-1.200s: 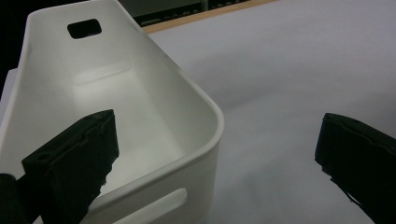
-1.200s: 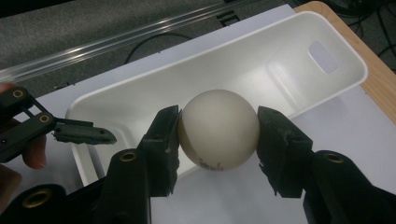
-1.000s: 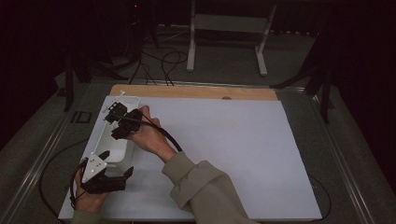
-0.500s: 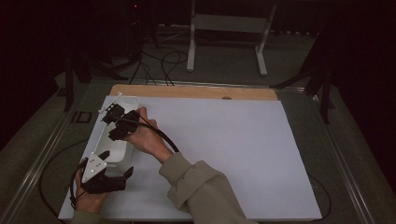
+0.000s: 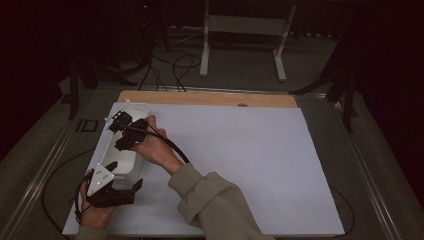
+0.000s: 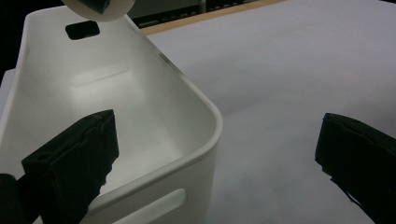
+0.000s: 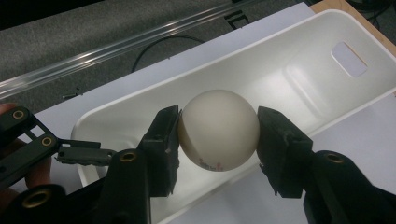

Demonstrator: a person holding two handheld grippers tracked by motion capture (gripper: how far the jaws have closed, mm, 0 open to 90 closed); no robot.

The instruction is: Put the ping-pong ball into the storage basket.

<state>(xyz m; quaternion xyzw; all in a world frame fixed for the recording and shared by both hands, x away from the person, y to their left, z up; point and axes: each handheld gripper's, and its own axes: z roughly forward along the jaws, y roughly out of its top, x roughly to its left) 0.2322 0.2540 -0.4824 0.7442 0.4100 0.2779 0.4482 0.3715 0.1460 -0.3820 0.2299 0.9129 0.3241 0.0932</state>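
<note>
Over the white tray (image 5: 125, 150) at nine o'clock on the table (image 5: 240, 165), our right gripper (image 7: 218, 135) clamps the white ball (image 7: 218, 130); release remains. Our left gripper (image 6: 215, 154) waits, jaws apart, at the tray's near end.

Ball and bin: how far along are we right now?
Done: the right gripper has the white ball clamped between its jaws and holds it above the white bin. In hand: the left gripper stands open at the bin's near end, one jaw inside its wall, not pressing. Left: open the right jaws and let the ball drop into the bin, whose inside looks bare.
</note>
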